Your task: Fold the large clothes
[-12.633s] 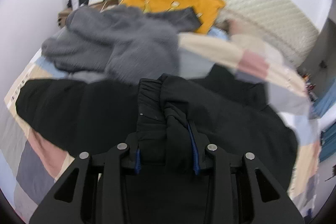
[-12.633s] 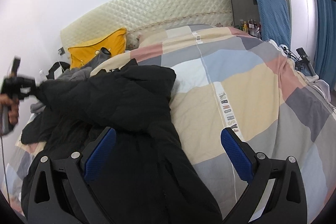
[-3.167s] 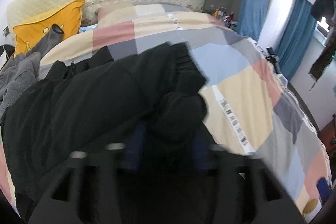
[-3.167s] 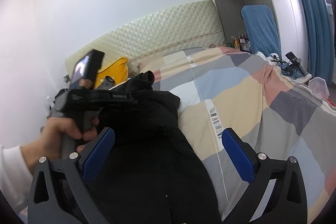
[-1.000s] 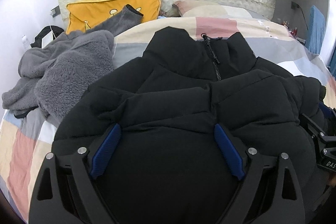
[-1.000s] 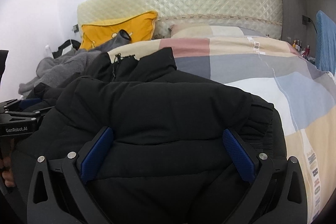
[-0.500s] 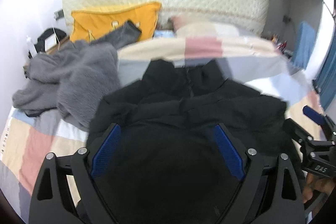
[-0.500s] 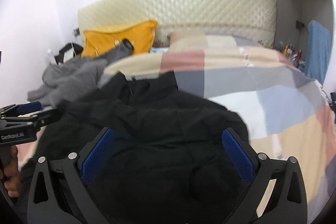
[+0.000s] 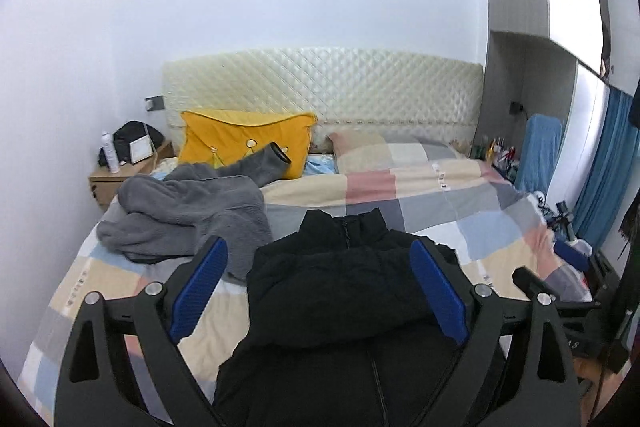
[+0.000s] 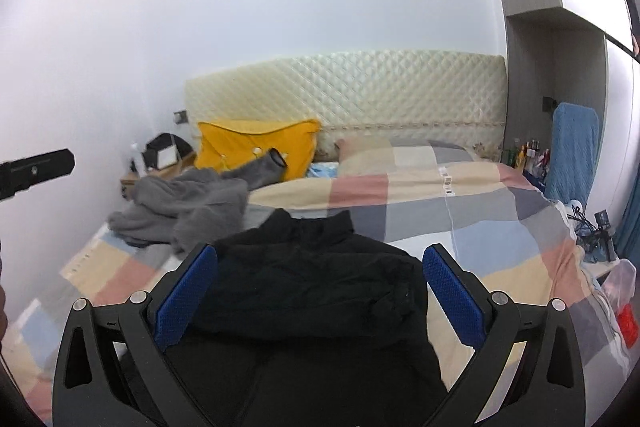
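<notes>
Scene: a bedroom, with a black padded jacket [image 9: 340,291] lying on a bed whose checked quilt [image 9: 432,195] shows pink, beige, grey and pale blue squares.
Jacket: it sits at the near edge of the bed, collar pointing toward the quilted cream headboard [image 9: 320,87], its sleeves folded in across the chest and the zip running down the middle.
Your left gripper [image 9: 318,291]: raised above the jacket, its 2 blue-padded fingers [image 9: 198,289] spread wide with nothing between them but air.
Your right gripper [image 10: 316,301]: also clear of the cloth, jaws wide apart and empty; the jacket [image 10: 312,291] shows through the gap, lower down.
Other garment: a grey fleece [image 9: 188,215] lies crumpled on the bed just left of the jacket, 1 sleeve reaching up against a yellow pillow [image 9: 244,143].
Bedside: a wooden nightstand [image 9: 120,179] stands at the left of the headboard, carrying a white bottle and a dark bag.
Right side of room: a blue towel-covered chair [image 10: 572,151] and blue curtains [image 9: 604,171] stand beyond the bed.
Edge of view: in the right wrist camera, part of your left tool [image 10: 36,173] pokes in from the left.
</notes>
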Available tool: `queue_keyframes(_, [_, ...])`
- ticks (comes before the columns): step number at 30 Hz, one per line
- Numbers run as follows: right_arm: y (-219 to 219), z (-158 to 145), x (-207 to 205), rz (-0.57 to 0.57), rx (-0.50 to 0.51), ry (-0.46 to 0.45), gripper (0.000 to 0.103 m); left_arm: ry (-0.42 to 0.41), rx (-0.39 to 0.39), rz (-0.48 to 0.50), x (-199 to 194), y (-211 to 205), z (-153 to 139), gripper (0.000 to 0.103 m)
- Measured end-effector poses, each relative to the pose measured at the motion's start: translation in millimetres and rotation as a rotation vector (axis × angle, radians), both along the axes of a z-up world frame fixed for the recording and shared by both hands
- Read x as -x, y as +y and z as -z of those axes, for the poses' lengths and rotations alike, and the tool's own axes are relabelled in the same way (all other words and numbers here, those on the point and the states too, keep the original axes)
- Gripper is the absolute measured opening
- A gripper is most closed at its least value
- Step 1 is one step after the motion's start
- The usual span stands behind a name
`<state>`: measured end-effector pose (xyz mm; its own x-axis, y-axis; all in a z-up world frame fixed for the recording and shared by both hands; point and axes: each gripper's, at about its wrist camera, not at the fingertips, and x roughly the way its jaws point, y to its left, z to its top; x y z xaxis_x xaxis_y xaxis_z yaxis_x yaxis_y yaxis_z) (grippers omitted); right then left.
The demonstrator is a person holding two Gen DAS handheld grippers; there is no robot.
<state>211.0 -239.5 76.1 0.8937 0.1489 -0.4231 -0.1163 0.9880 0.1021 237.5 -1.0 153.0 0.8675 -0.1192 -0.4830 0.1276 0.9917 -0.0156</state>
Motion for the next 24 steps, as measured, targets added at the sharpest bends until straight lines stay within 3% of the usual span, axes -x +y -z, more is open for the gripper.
queue_keyframes(5, [-1,-12,49,0.005,-0.077,0.104,0.103,0.053,0.054,0.014,55,25,-30,0.094])
queue_keyframes(9, [0,-1,89,-0.025,-0.079,0.11,0.103,0.136,0.083,0.038,85,46,-22,0.094])
queue_keyframes(16, [-12,70,106,-0.162,-0.138,0.332,0.103,0.235,0.117,0.057,110,78,34,0.094])
queue_keyframes(19, [-21,101,105,-0.147,-0.125,0.392,0.103,0.291,0.148,0.049,110,93,61,0.094])
queue_keyframes(24, [-48,144,92,-0.097,-0.195,0.493,0.103,0.382,0.201,0.047,101,110,104,0.094])
